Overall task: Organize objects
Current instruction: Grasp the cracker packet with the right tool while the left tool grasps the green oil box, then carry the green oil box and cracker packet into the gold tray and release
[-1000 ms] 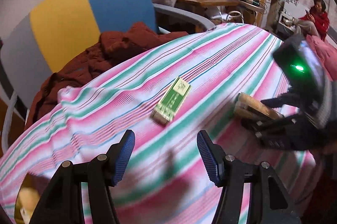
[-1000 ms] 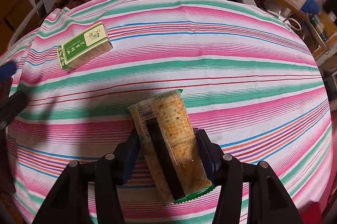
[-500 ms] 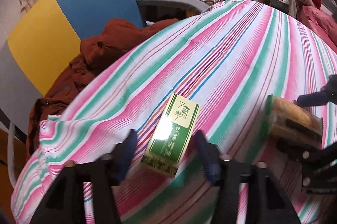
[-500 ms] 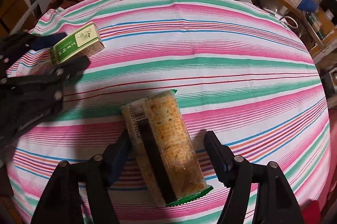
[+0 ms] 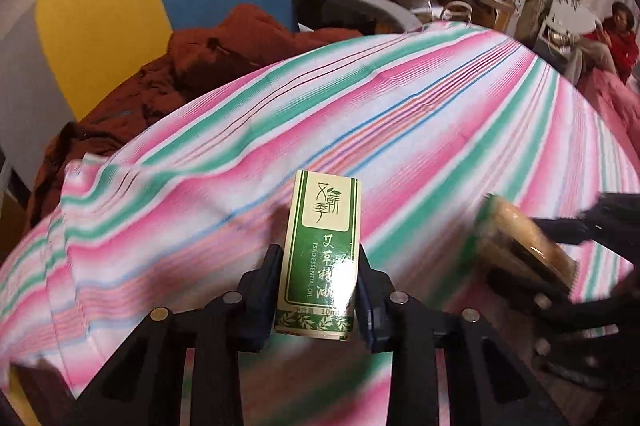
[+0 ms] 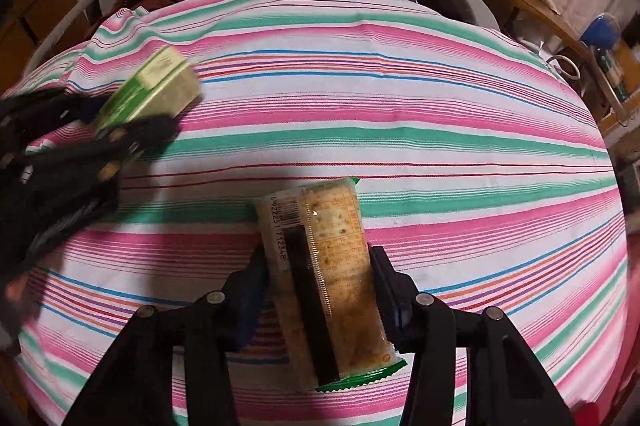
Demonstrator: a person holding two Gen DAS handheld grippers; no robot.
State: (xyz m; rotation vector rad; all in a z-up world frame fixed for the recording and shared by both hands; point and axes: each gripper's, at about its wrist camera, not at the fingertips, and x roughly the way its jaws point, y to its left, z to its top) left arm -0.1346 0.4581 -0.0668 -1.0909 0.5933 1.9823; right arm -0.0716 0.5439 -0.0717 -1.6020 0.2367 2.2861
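Your left gripper (image 5: 318, 290) pinches the green box (image 5: 320, 250) by its long sides at lower centre of its view, above the striped cloth (image 5: 400, 113). Your right gripper (image 6: 320, 290) clamps the cracker pack (image 6: 324, 274) at lower centre of its own view. The box looks light and stiff; the crackers likely break easily, so squeeze them gently at mid-length.
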